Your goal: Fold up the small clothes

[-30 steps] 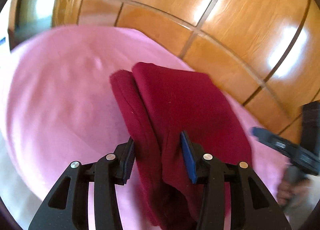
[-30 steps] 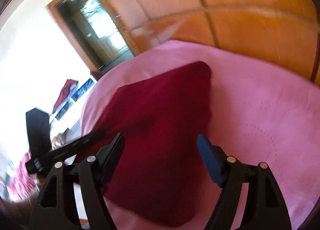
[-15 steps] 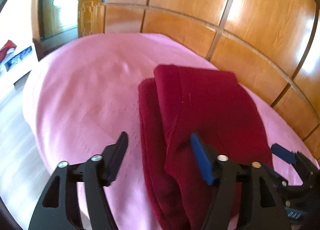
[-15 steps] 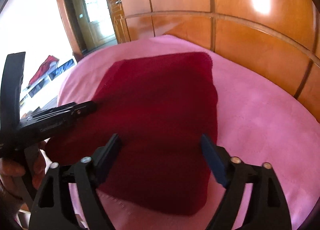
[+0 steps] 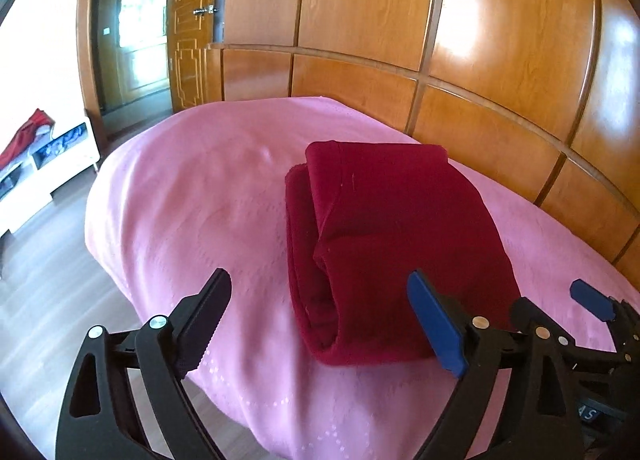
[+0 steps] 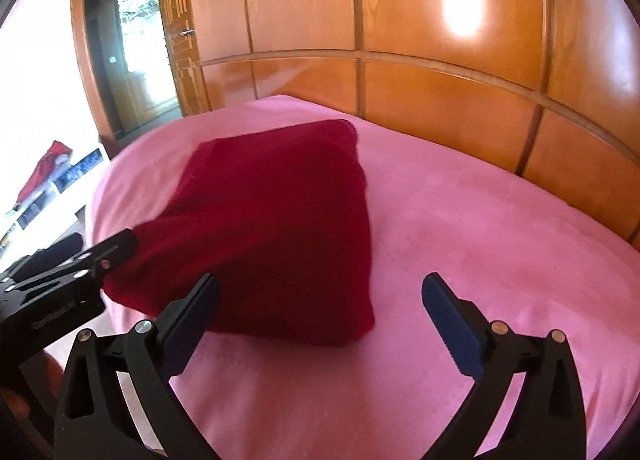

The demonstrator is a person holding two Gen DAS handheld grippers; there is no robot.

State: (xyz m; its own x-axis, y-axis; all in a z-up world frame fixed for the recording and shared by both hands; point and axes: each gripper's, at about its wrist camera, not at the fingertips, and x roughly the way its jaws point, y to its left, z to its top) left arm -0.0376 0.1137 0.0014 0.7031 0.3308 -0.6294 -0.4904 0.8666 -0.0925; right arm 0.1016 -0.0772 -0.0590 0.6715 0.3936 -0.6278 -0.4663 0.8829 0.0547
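Note:
A dark red garment point(image 5: 396, 236) lies folded in a thick stack on the pink bedspread point(image 5: 192, 195). It also shows in the right wrist view point(image 6: 276, 227). My left gripper point(image 5: 320, 320) is open and empty, held just in front of the stack's near edge. My right gripper point(image 6: 320, 320) is open and empty, a little back from the garment's near right corner. The right gripper shows at the right edge of the left wrist view point(image 5: 592, 300). The left gripper shows at the left of the right wrist view point(image 6: 96, 260), close to the garment's left corner.
A wooden panelled headboard point(image 5: 460, 79) rises right behind the bed. A wooden door point(image 5: 188, 27) stands at the back left. A low white shelf unit point(image 5: 44, 163) with red cloth on it sits on the wooden floor point(image 5: 48, 300) to the left.
My left gripper has let go of the red garment, opened wide and pulled back. My right gripper has drawn back too. The folded garment now rests on the bed.

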